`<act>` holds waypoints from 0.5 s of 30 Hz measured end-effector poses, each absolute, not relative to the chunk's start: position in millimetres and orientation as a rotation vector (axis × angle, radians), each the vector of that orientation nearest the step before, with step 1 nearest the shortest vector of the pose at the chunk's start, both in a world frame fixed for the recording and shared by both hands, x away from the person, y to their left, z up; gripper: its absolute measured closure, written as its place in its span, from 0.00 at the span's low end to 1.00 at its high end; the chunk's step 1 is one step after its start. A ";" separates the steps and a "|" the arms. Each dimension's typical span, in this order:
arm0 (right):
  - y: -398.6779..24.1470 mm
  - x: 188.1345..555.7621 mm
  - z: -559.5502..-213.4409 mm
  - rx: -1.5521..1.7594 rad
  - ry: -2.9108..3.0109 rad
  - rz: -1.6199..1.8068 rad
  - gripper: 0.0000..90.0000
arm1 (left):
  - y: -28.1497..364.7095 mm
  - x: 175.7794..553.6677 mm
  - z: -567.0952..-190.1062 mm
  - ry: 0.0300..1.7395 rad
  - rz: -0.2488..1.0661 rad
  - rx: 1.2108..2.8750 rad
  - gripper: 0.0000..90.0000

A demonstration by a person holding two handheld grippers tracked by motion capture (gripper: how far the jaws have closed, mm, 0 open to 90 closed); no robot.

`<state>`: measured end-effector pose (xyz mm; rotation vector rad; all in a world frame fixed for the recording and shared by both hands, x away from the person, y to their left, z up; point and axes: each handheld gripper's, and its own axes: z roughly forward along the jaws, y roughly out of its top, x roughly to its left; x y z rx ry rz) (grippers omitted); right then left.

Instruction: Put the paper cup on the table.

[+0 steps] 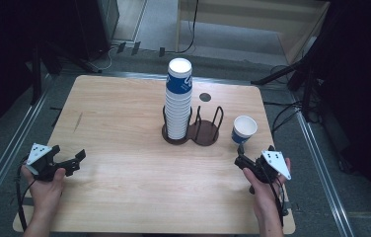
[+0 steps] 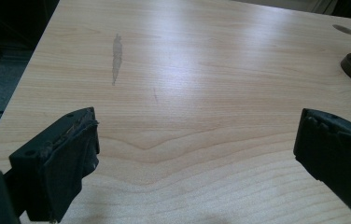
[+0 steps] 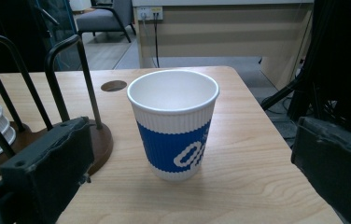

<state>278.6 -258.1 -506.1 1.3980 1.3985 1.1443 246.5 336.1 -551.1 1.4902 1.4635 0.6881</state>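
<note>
The single blue-and-white ribbed paper cup (image 1: 244, 129) stood upright and empty on the pale wooden table (image 1: 124, 148), its long axis vertical and its mouth up, just beside the dark brown two-ring wire cup holder (image 1: 204, 129) at that holder's 3 o'clock. The right gripper (image 1: 242, 159) rested near the table's front edge with the cup at about its 12 o'clock and close, so the right hand (image 1: 265, 190) was by far the nearer one; in the right gripper view the cup (image 3: 173, 122) sat square between the two black fingers (image 3: 47, 161), which stood wide apart and touched nothing. The left gripper (image 1: 72, 160) lay well apart at the table's 8 o'clock corner, its fingers (image 2: 57, 165) likewise spread over bare wood. A tall stack of matching blue-and-white paper cups (image 1: 178, 98) filled the holder's left ring, while the right ring was vacant. The cup bore a white chain-like looped mark on its blue band; no readable lettering could be made out.
</note>
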 end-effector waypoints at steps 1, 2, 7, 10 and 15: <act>-258.9 276.6 -506.2 1.397 1.399 1.145 0.00 | 336.1 246.5 -551.1 1.464 0.688 1.490 0.01; -258.9 276.6 -506.2 1.397 1.399 1.145 0.00 | 336.1 246.4 -551.1 1.464 0.687 1.490 0.01; -264.9 267.4 -506.2 1.393 1.396 1.135 0.00 | 335.8 246.5 -551.2 1.465 0.687 1.486 0.01; -270.8 261.8 -508.6 1.393 1.393 1.120 0.00 | 335.6 246.3 -551.1 1.464 0.689 1.487 0.01; -278.9 254.0 -512.3 1.414 1.386 1.108 0.00 | 335.6 246.3 -551.1 1.464 0.688 1.488 0.01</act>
